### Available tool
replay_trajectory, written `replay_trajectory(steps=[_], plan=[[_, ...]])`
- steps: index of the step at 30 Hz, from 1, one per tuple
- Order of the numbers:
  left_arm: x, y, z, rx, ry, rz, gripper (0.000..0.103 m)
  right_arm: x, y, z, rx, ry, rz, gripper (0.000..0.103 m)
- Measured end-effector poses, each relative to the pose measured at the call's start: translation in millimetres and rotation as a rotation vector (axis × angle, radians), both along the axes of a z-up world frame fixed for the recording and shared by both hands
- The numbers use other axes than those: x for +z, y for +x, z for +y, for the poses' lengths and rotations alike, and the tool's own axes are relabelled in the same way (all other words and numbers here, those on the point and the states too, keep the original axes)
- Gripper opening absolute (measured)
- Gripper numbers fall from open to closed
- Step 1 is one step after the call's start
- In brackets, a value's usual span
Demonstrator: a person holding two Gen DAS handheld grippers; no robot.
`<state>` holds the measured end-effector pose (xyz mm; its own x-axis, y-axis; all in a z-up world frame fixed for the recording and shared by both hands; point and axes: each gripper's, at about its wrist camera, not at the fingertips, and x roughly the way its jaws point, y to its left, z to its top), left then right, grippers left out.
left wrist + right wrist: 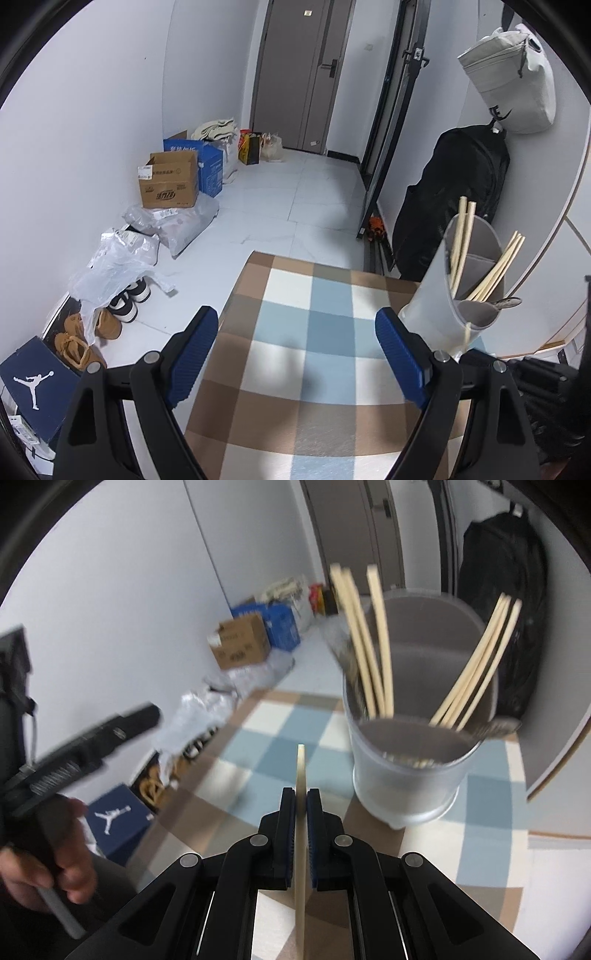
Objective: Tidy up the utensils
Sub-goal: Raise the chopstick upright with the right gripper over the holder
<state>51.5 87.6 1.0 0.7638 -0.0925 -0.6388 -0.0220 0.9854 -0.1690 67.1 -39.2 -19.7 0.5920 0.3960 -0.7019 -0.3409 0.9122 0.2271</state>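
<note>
Right gripper [301, 805] clenched on a chopstick [300, 849], near-left of the holder [406, 775] w/ more sticks; prob. light, stiff, slick, so grip mid-shaft; left gripper [295, 354] released, empty.

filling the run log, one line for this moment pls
right claw shut on chopstick | left claw open, empty | holder ahead on checked cloth

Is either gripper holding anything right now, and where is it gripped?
The right gripper pinches one chopstick partway along its shaft. The left gripper is open, holding nothing.
</note>
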Motion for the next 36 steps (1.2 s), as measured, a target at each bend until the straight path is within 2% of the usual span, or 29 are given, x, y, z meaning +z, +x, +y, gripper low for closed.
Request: replay_trajectory(steps=[9,21,27,32,36], plan=[[1,10,-24,-0.056,-0.022,0.009,0.084,36,-6,-23,-0.011,0.073,-0.094,0.005],[5,18,-52,-0.129,0.004,-0.009,0.084,65,-3,-45,-0.017,0.12,-0.167,0.005],[14,28,-55,-0.13,0.011,-0.033,0.084,98,2,-61,-0.026,0.136,-0.227,0.005],[12,33,-59,-0.131,0.004,-0.038,0.084,120,15,-78,-0.055,0.191,-0.229,0.005],[10,41,-63,-0.134,-0.005,-0.03,0.084,138,23,-86,-0.068,0.194,-0.245,0.005]])
